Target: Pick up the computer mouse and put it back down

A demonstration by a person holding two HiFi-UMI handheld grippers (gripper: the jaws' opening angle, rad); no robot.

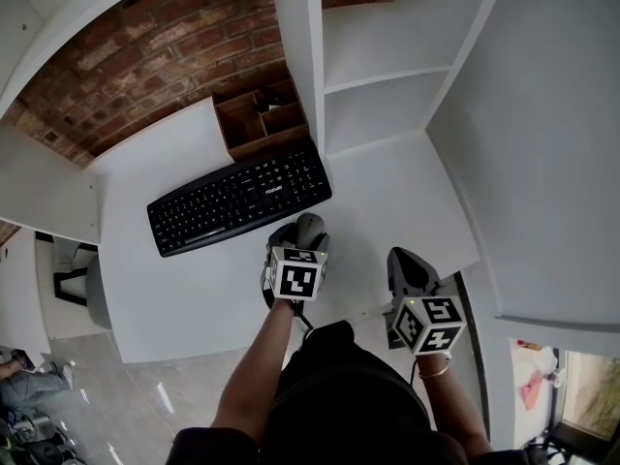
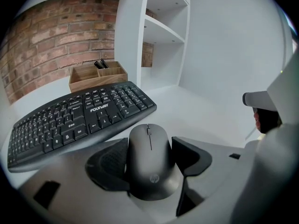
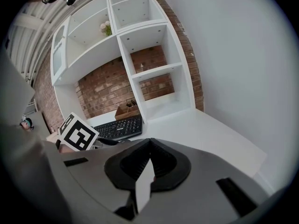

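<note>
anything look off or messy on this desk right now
Nothing stands out. The keyboard lies flat on the desk and the wooden organizer stands upright behind it. The mouse sits squarely between the left gripper's jaws. No spill or damage shows.

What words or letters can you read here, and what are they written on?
"FOUNDER": on the black plastic keyboard, above its arrow keys.
"hp": logo on the black computer mouse.
Letters on the keyboard's keys: too small to read.
Black-and-white marker cube: a square pattern, no words.
</note>
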